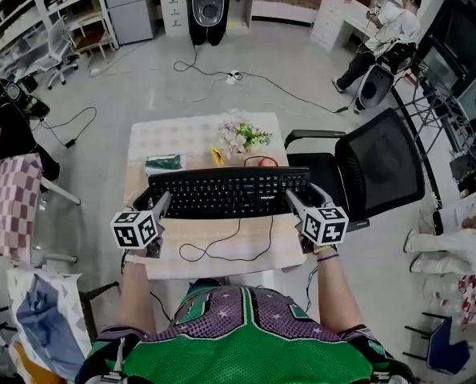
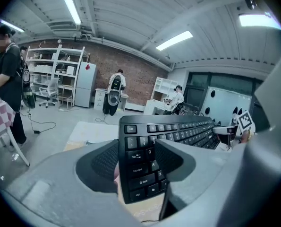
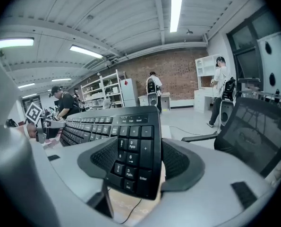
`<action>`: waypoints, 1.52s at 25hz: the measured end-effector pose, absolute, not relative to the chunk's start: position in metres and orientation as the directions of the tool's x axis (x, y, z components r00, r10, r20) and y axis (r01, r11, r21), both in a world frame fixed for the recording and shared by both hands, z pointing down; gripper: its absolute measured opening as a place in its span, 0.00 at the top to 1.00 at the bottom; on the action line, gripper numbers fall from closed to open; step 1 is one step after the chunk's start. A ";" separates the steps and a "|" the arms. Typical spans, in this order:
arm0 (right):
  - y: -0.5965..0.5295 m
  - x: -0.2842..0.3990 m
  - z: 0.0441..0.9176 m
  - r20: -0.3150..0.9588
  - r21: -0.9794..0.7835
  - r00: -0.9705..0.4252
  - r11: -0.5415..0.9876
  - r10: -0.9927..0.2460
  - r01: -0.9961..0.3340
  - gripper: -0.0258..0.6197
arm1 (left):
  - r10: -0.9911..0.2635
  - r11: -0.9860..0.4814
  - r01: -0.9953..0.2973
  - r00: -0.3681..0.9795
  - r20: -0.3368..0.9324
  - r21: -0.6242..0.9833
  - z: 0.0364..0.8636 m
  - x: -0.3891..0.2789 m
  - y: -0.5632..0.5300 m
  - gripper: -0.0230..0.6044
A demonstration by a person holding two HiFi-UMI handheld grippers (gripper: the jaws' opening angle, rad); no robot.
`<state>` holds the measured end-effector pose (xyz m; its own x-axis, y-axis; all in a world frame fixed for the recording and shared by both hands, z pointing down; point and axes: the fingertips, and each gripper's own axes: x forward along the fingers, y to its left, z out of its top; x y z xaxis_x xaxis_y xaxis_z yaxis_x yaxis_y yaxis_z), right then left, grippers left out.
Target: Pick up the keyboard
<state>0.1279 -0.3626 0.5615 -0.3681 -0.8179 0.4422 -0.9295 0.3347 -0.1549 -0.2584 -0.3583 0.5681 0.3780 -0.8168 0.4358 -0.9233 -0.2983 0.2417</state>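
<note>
A black keyboard [image 1: 228,191] is held level above the small table [image 1: 174,134], its cable trailing down onto the tabletop. My left gripper [image 1: 159,205] is shut on the keyboard's left end; in the left gripper view the keyboard [image 2: 145,162] sits clamped between the two dark pads [image 2: 100,162]. My right gripper [image 1: 295,202] is shut on the right end, where the number pad [image 3: 133,157] lies between its jaws. Each gripper's marker cube shows near the table's front edge.
On the table behind the keyboard lie a flower bunch [image 1: 242,136], a green packet [image 1: 164,163] and a red cable loop [image 1: 260,161]. A black office chair [image 1: 374,170] stands close on the right. A checked-cloth table [image 1: 10,202] is at the left. People work farther off.
</note>
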 end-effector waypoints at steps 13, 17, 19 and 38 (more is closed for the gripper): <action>-0.351 0.147 0.467 0.259 -0.149 -0.426 0.400 -0.867 -0.904 0.54 | -0.913 -0.283 -0.954 0.301 0.275 0.103 0.445 -0.237 -0.330 0.59; -0.347 0.149 0.435 0.199 -0.122 -0.434 0.417 -0.879 -0.900 0.54 | -0.929 -0.278 -0.956 0.292 0.226 0.092 0.416 -0.234 -0.321 0.59; -0.345 0.148 0.421 0.172 -0.113 -0.442 0.428 -0.881 -0.897 0.54 | -0.939 -0.274 -0.959 0.284 0.196 0.079 0.402 -0.235 -0.316 0.59; -0.330 0.135 0.385 0.103 -0.081 -0.457 0.450 -0.884 -0.889 0.54 | -0.960 -0.251 -0.966 0.257 0.111 0.063 0.368 -0.248 -0.290 0.59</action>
